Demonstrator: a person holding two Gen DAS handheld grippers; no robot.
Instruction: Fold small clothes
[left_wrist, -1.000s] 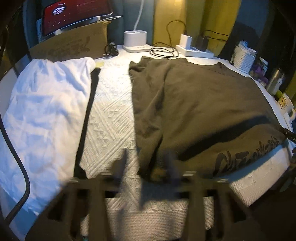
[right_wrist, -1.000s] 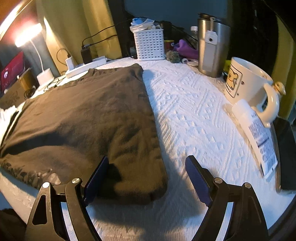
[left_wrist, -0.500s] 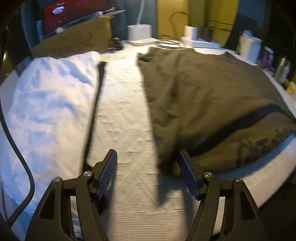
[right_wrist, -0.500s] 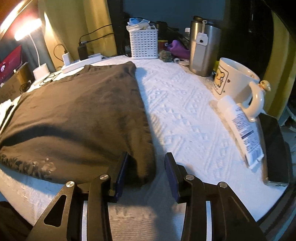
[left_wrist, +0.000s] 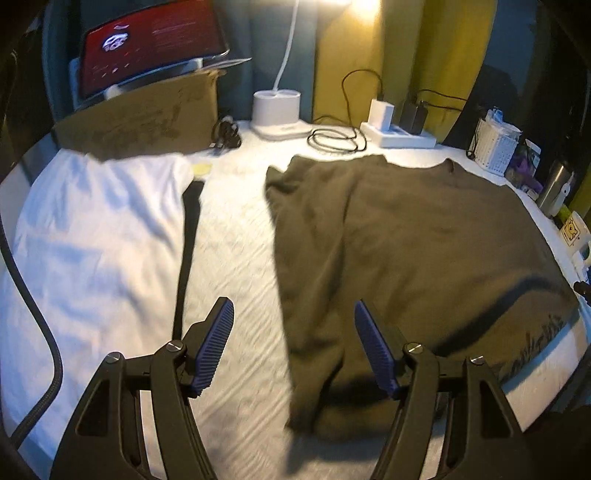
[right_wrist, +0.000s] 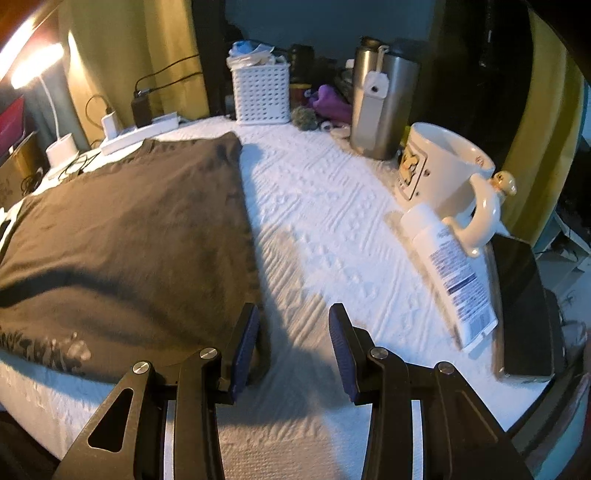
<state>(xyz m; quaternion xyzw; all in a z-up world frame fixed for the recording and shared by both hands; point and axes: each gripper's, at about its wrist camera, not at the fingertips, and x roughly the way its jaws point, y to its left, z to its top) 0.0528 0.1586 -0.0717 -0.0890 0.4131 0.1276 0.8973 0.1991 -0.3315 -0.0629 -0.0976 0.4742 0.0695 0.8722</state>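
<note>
left gripper (left_wrist: 294, 347) now wider over shirt (left_wrist: 406, 251)

The left wrist view is taken from low over the near edge of the white cloth (left_wrist: 236, 266), looking forward between the fingers of the left gripper (left_wrist: 293, 347) toward the lamp base (left_wrist: 277, 110) and laptop (left_wrist: 147, 48) at the back. The right wrist view is taken equally low and close, from farther right, past the right gripper (right_wrist: 291, 347) toward the basket (right_wrist: 261, 92) and mug (right_wrist: 443, 166). The brown shirt (left_wrist: 406, 251) (right_wrist: 129, 236) is shared by both views, as are the lamp base (right_wrist: 62, 149) and basket (left_wrist: 496, 151).
</note>
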